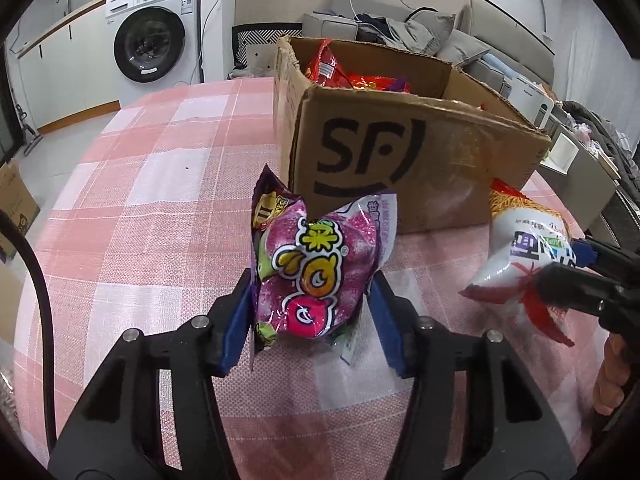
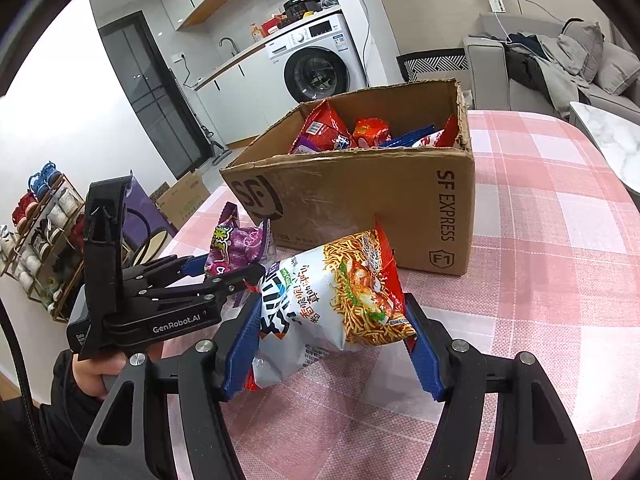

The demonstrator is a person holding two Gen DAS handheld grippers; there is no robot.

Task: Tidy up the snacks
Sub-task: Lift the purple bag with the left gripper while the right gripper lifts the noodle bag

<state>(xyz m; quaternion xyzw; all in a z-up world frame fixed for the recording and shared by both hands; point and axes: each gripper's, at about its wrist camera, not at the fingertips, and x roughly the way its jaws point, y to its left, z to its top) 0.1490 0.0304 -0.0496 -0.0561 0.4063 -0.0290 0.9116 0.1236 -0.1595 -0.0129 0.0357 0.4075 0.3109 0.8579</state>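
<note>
Blue pads [image 1: 236, 320] of the left gripper [image 1: 312, 320] press against both sides of a purple candy bag [image 1: 316, 276], which stands crumpled and upright between them on the pink checked tablecloth [image 1: 160, 184]; the jaws are clamped on the bag. Seen from the right wrist, the same gripper's black body carries white lettering and is held by a hand [image 2: 98, 372] in a dark sleeve at the lower left. To the right, the right gripper [image 2: 332, 344] grips a white and red noodle-snack bag [image 2: 340, 304], its blue pads [image 2: 240, 344] squeezing the bag's two ends so that it bulges upward between them, apparently raised off the cloth, though that is hard to tell. In the left wrist view this bag [image 1: 528, 256] sits well to the right of the candy bag, with the right gripper's [image 1: 560, 264] black fingers closed over it. Just behind both bags stands an open cardboard box [image 2: 360, 204] with a black logo printed on its near faces; the candy bag is near the box's front corner. Inside the box lie several snack packets [image 2: 324, 128], mostly red, with something blue among them. Beyond the table are a white washing machine [image 1: 154, 36] under a counter, a grey sofa [image 2: 552, 64] heaped with clothes and cushions, and, at the far left of the right wrist view, a shoe rack [image 2: 44, 232].
</note>
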